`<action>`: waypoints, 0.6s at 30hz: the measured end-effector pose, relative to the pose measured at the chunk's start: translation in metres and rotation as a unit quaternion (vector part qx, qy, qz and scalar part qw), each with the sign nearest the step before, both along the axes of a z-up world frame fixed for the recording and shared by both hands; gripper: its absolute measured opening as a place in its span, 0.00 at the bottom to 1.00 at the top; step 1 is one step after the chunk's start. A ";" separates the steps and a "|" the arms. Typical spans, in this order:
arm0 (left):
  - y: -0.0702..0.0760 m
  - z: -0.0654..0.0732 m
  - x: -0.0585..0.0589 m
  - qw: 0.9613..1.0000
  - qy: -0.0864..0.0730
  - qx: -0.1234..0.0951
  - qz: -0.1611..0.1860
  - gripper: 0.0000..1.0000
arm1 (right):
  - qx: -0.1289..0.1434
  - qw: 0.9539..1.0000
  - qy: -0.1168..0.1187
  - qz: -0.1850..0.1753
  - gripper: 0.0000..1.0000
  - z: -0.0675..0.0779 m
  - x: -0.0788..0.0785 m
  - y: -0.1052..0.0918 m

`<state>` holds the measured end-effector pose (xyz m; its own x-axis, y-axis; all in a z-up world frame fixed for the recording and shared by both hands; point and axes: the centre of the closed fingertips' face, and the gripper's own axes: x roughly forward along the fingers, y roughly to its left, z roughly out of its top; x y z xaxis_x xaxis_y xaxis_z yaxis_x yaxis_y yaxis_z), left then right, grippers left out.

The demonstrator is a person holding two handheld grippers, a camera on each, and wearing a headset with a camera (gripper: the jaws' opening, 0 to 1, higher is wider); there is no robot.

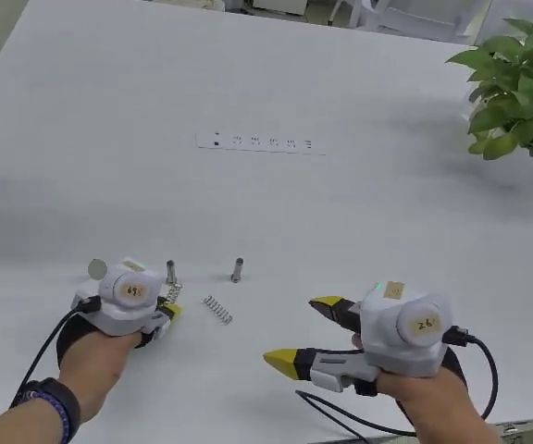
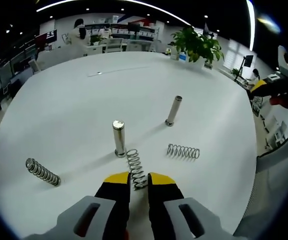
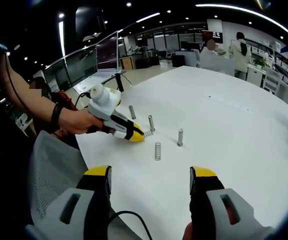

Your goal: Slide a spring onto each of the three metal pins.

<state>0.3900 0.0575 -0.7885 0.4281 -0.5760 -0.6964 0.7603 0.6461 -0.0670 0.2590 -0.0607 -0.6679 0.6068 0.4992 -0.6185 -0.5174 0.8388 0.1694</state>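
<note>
Three pins: all upright on the white counter [image 2: 134, 90]. There's the near pin [image 2: 118, 138], the far pin [image 2: 173, 110], and off left a third pin [image 2: 43, 171] that looks already sleeved in a coil.
Left claw [image 2: 139, 176]: pinched almost shut on one end of a spring [image 2: 135, 165], with the other end resting at the near pin's foot.
Right claw [image 3: 151, 175]: spread wide, empty, well apart from the work.
Loose spring [image 2: 183, 151]: flat on the counter near both bare pins.
Risk: it's a thin grip on a bouncy coil, so a squeeze or tilt could flick it away. A bump to the near pin's side may topple it.
Containers: just the pins as holders. One seems loaded, two are bare.
</note>
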 end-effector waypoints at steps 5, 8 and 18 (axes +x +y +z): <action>0.006 -0.001 -0.003 1.000 -0.005 0.017 -0.009 0.03 | 0.001 1.000 0.003 -0.001 0.62 -0.003 -0.001 -0.001; 0.008 0.000 -0.006 1.000 -0.002 0.017 -0.011 0.03 | 0.005 1.000 0.004 -0.002 0.62 -0.004 -0.001 -0.001; 0.021 0.013 -0.019 1.000 0.002 0.008 -0.021 0.03 | 0.012 1.000 0.005 0.002 0.62 -0.008 0.002 0.000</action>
<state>0.3707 0.0786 -0.7758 0.4018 -0.5816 -0.7073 0.7862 0.6152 -0.0593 0.2608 -0.0607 -0.6756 0.5986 0.5157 -0.6129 -0.5180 0.8329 0.1948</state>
